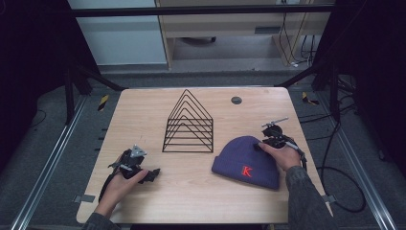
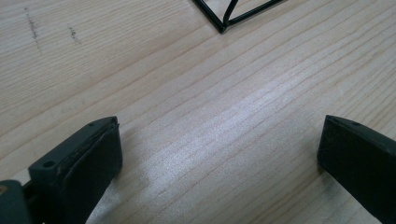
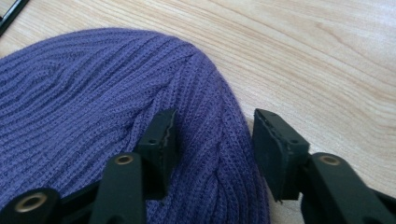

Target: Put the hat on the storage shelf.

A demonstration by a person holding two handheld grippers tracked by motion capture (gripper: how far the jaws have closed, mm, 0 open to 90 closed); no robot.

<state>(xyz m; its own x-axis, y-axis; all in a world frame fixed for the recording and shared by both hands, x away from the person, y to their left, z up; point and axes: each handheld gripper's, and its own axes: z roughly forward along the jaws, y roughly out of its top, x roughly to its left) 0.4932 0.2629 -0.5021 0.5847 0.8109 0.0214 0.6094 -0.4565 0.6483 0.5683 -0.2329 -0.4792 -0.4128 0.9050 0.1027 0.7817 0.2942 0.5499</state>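
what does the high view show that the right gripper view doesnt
High view alone: the whole purple hat with its red K, the black wire rack, both hands, and the left tongs resting on the table away from the hat. Right gripper view alone: the ribbed knit up close, with the right tongs open astride a fold at the hat's edge, one jaw pressing the fabric, the other beside it. Both share the hat, the wooden table and the right tongs.
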